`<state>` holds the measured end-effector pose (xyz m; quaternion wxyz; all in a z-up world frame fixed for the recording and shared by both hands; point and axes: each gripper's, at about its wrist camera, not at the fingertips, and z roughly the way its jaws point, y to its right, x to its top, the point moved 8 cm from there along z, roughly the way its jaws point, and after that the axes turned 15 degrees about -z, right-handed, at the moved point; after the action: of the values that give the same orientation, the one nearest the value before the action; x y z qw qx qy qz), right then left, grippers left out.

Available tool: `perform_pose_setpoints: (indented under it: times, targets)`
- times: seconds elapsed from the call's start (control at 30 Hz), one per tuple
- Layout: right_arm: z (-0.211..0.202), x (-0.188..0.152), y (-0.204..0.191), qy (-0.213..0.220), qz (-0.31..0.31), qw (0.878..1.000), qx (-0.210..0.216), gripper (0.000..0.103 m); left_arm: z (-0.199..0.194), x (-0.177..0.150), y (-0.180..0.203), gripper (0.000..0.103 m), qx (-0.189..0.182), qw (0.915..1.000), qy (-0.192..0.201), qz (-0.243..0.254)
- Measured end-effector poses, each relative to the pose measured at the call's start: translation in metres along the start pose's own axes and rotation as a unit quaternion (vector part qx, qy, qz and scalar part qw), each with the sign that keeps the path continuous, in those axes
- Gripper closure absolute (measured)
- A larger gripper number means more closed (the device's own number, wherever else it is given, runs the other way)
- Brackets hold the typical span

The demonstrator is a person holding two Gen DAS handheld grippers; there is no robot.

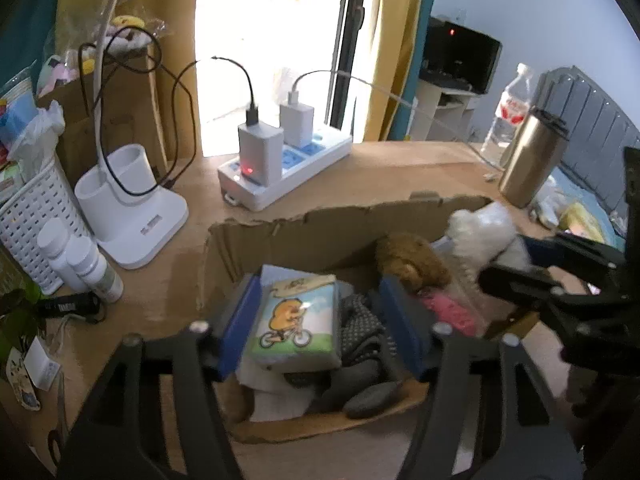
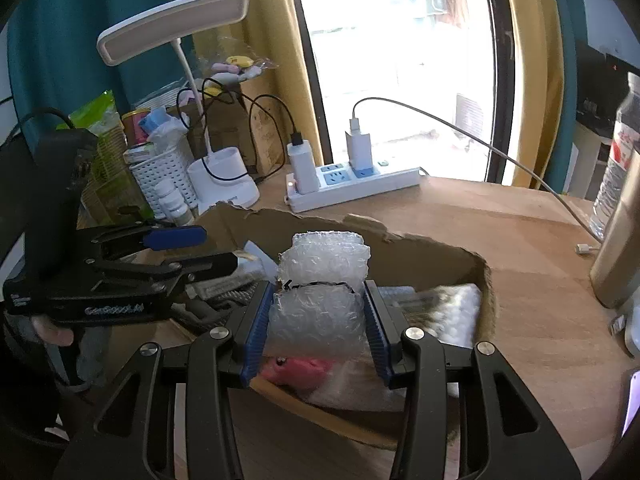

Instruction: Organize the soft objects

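Note:
A torn cardboard box sits on the wooden desk and holds soft things. My left gripper is open over the box, its blue pads either side of a tissue pack with a cartoon bicycle and dark dotted cloth; the pack touches only the left pad. A brown plush and pink item lie in the box. My right gripper is shut on a bubble wrap roll, held over the box. It appears in the left wrist view, at the right.
A white power strip with chargers, a lamp base, a white basket and small bottles stand at the left and back. A gold tumbler and water bottle stand at the right. Cables run across the desk.

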<state>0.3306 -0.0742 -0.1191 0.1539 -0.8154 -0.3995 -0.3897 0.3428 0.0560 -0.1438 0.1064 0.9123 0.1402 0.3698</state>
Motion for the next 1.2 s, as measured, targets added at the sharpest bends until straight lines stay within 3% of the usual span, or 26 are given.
perform_pose_setpoints:
  times: [0.43,0.5,0.67,1.1,1.2]
  targets:
    - [0.018,0.019,-0.024,-0.002,-0.023,1.0,0.006,0.056,-0.035,0.003,-0.027,0.034,-0.018,0.9983,0.042,-0.035]
    - [0.023,0.018,-0.027,-0.006,-0.023,1.0,0.006,0.053,-0.036,0.002,-0.03,0.033,-0.015,0.9983,0.043,-0.037]
    - [0.027,0.018,-0.031,-0.01,-0.023,1.0,0.006,0.032,-0.039,-0.002,-0.033,0.031,-0.013,0.998,0.045,-0.043]
    - [0.006,0.019,-0.034,0.01,-0.021,1.0,-0.003,0.031,-0.057,-0.008,-0.023,0.028,-0.011,0.9974,0.059,-0.039]
    - [-0.002,0.017,-0.035,0.014,-0.021,1.0,-0.007,0.031,-0.063,-0.011,-0.017,0.022,-0.015,0.9973,0.063,-0.034]
